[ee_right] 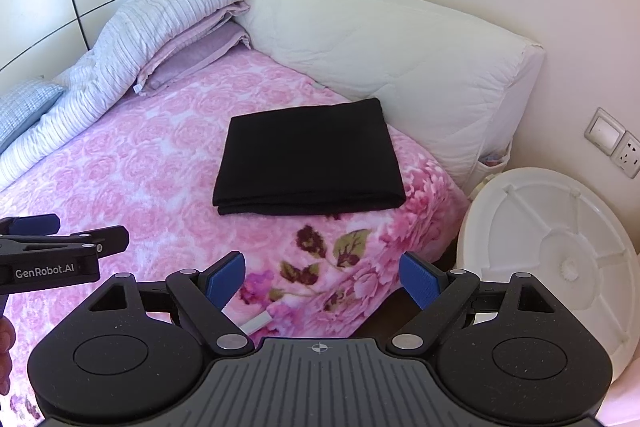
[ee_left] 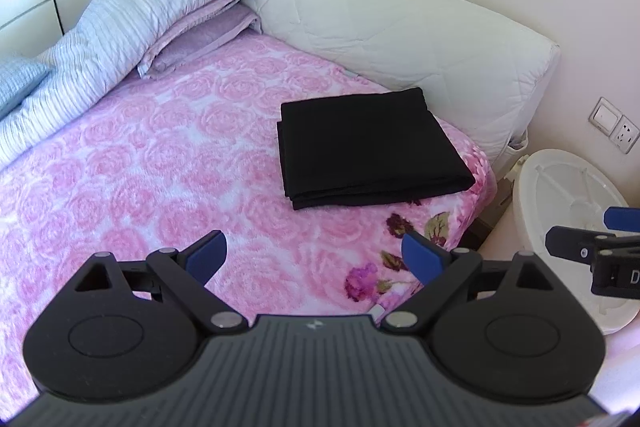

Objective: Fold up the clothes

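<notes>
A black garment [ee_left: 370, 147] [ee_right: 310, 159] lies folded into a neat rectangle on the pink rose blanket [ee_left: 160, 163] [ee_right: 140, 167], near the bed's corner. My left gripper [ee_left: 314, 257] hovers open above the blanket, short of the garment, with nothing between its blue pads. My right gripper [ee_right: 322, 281] is also open and empty, over the flowered blanket edge in front of the garment. In the right wrist view the left gripper [ee_right: 60, 231] shows at the left edge; in the left wrist view the right gripper [ee_left: 596, 231] shows at the right edge.
A white quilted mattress [ee_left: 400, 23] [ee_right: 380, 39] leans against the wall behind the garment. Striped and lilac bedding [ee_left: 132, 11] [ee_right: 160, 23] is piled at the back left. A white round tub [ee_left: 576, 219] [ee_right: 556, 247] stands beside the bed; a wall switch and socket [ee_right: 612, 143] sit above it.
</notes>
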Motion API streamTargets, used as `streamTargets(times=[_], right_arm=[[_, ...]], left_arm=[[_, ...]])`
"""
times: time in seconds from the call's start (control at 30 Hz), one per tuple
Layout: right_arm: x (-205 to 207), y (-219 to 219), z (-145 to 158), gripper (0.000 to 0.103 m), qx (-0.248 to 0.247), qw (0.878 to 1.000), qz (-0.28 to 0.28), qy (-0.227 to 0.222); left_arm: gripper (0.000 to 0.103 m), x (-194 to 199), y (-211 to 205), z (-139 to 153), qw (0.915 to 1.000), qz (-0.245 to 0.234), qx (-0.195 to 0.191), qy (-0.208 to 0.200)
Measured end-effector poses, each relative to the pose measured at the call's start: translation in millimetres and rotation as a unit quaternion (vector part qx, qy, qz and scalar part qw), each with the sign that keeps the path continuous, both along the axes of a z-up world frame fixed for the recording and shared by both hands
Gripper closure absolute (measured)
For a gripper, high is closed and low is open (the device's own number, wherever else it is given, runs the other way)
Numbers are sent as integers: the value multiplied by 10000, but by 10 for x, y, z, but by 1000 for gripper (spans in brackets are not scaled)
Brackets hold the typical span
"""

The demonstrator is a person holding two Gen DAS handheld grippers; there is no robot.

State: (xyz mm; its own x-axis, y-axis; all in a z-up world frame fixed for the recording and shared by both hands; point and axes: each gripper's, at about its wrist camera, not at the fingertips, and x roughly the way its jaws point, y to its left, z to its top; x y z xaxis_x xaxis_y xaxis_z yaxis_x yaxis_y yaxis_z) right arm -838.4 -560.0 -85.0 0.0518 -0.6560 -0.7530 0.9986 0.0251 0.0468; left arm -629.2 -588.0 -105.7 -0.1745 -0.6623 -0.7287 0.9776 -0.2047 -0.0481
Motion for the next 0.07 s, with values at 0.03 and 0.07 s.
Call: streamTargets(times=[0.03,0.07], right_arm=[[5,1,-3,16,-3,10000,4,0],[9,1,-5,16,-6,10000,6,-3]], left_arm=[[10,-3,5,5,10000,-20,-34,-12],[10,1,15,10,10000,-32,-70,16]])
